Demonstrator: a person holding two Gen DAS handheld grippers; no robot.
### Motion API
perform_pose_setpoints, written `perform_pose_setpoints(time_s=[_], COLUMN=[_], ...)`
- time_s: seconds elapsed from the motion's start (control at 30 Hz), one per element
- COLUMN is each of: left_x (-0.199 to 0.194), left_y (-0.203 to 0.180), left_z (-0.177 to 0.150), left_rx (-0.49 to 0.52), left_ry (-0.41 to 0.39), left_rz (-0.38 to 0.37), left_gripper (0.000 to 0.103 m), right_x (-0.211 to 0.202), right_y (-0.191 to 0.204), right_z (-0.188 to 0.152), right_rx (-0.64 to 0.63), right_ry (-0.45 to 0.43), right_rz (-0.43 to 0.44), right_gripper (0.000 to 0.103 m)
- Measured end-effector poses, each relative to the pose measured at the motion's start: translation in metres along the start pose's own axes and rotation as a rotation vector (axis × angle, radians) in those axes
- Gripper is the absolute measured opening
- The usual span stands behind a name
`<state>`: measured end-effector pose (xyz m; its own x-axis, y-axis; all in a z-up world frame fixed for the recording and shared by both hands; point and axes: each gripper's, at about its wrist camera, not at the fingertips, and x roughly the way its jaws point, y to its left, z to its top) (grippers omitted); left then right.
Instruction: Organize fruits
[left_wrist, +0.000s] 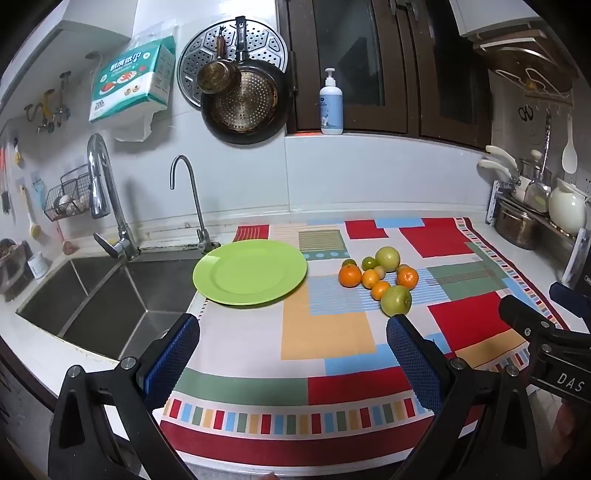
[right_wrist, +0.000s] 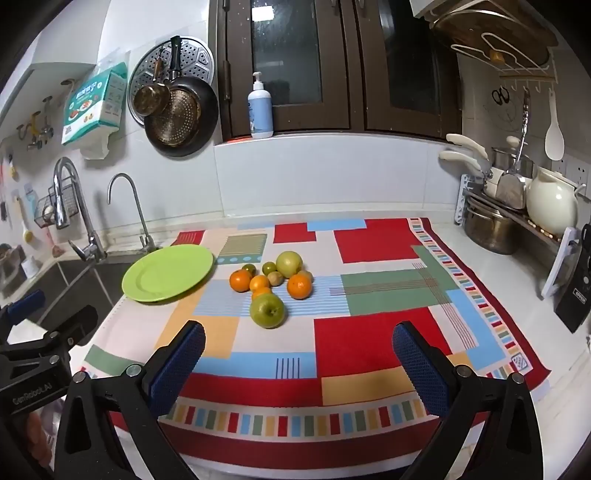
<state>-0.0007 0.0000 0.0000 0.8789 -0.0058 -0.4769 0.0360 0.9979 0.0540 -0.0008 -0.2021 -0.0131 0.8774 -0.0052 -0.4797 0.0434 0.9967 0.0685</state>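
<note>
A cluster of fruit lies on a patterned cloth (right_wrist: 376, 236): a green apple (right_wrist: 267, 310) nearest me, a yellow-green apple (right_wrist: 289, 263) behind, oranges such as one at the left (right_wrist: 240, 280) and one at the right (right_wrist: 299, 286), and small green fruits. An empty green plate (right_wrist: 168, 272) sits left of the cluster, also in the left wrist view (left_wrist: 250, 271). The near green apple (left_wrist: 396, 300) shows there too. My left gripper (left_wrist: 291, 354) is open and empty, short of the plate and fruit. My right gripper (right_wrist: 298, 360) is open and empty, just short of the green apple.
A steel sink (left_wrist: 107, 291) with two faucets (left_wrist: 107, 206) lies left of the cloth. A dish rack with a pot (right_wrist: 491, 229) and a white jug (right_wrist: 552, 203) stands at the right. A knife block (right_wrist: 576, 291) is at the far right. Pans (right_wrist: 181, 110) hang on the wall.
</note>
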Motion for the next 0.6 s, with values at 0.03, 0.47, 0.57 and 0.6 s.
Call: perform_pose_setpoints(time_s=[0.03, 0.47, 0.57, 0.6], left_x=[0.0, -0.01, -0.012, -0.012], left_y=[0.0, 0.006, 0.007, 0.007], left_z=[0.0, 0.001, 0.001, 0.001], left_rx=[0.001, -0.019, -0.02, -0.021], left_ry=[0.001, -0.003, -0.011, -0.012], left_rz=[-0.001, -0.001, -0.002, -0.004], left_gripper=[0.103, 0.103, 0.103, 0.103], right_x=[0.0, -0.002, -0.004, -0.004], right_y=[-0.001, 0.004, 0.005, 0.005], right_z=[0.0, 0.001, 0.002, 0.002], right_rx=[0.0, -0.018, -0.018, -0.019], right_ry=[0.001, 0.01, 0.003, 0.002], right_rz=[0.002, 0.017, 0.019, 0.018], right_gripper=[0.103, 0.103, 0.103, 0.103])
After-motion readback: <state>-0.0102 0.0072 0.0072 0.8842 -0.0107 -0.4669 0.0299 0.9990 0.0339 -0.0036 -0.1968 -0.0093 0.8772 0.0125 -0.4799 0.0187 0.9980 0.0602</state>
